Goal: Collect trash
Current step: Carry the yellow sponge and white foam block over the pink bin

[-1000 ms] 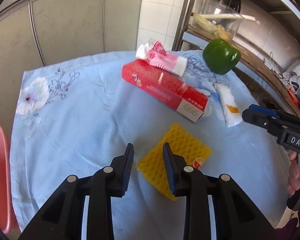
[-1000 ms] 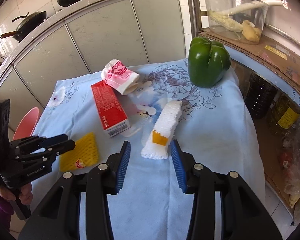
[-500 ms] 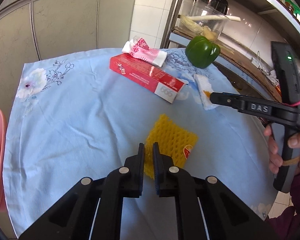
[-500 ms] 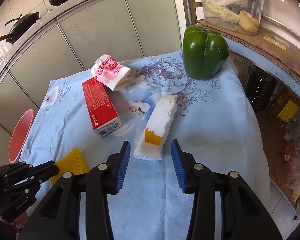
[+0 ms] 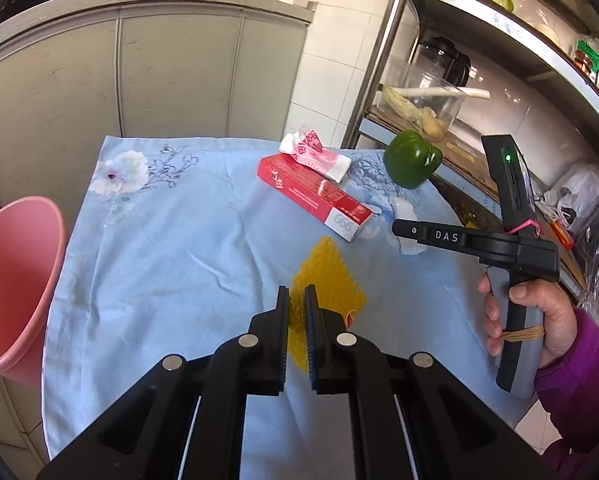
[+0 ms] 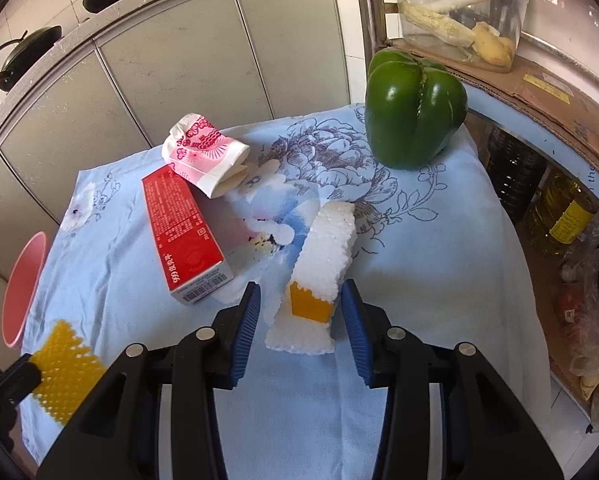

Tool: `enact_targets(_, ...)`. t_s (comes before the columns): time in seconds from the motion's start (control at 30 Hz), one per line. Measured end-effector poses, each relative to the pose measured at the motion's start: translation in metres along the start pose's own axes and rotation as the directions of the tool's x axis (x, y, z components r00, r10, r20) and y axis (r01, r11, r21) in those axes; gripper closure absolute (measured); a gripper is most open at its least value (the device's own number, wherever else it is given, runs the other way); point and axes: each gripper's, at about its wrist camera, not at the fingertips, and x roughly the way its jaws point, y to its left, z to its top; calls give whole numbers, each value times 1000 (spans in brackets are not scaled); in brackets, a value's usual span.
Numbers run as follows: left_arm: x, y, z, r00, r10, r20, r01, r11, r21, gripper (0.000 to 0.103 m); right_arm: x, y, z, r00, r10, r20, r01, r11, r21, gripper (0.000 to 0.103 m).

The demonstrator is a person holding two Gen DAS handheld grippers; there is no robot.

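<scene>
left gripper (image 5: 297, 312) clamps yellow foam net (image 5: 331, 276) | foam block (image 6: 323, 264) between right gripper (image 6: 301, 320) jaws, untouched

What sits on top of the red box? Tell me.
A crumpled pink-and-white wrapper lies across the far end of the red box. The box surface under the wrapper is covered, so its print there cannot be seen.

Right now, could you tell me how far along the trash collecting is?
Early: nothing looks binned yet. The left gripper is shut on the yellow foam net. The right gripper is open around the white foam piece. The red box and pink wrapper remain on the table.
</scene>
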Motion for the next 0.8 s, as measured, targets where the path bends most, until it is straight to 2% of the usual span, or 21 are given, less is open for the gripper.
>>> enact_targets(0.03, -2, 1, -1, 1000, 0, 2, 0, 1000, -7, 96, 1, 0, -1, 1000, -11, -3, 11, 1000, -8, 62)
enact_targets(0.07, -4, 3, -2, 1000, 1, 5, -1, 1000, -14, 96, 1, 1, -2, 1000, -11, -9, 11, 1000, -16, 69)
enact_targets(0.33, -20, 9, -4, 999, 19, 47, -17, 999, -40, 96, -21, 2, -11, 1000, 24, 14, -23, 999, -40, 70)
enact_targets(0.57, -41, 22, -1, 995, 47, 90, -39, 995, -88, 96, -57, 25, -17, 996, 64, 65, -57, 993, -105, 70)
enact_targets(0.67, -52, 30, 0, 991, 71, 115, -59, 992, -107, 96, -68, 41, -20, 991, 109, 72, -97, 985, -143, 70)
enact_targets(0.8, -68, 45, 0, 981, 121, 149, -101, 985, -137, 96, -73, 69, -24, 975, 220, 40, -208, 959, -195, 70)
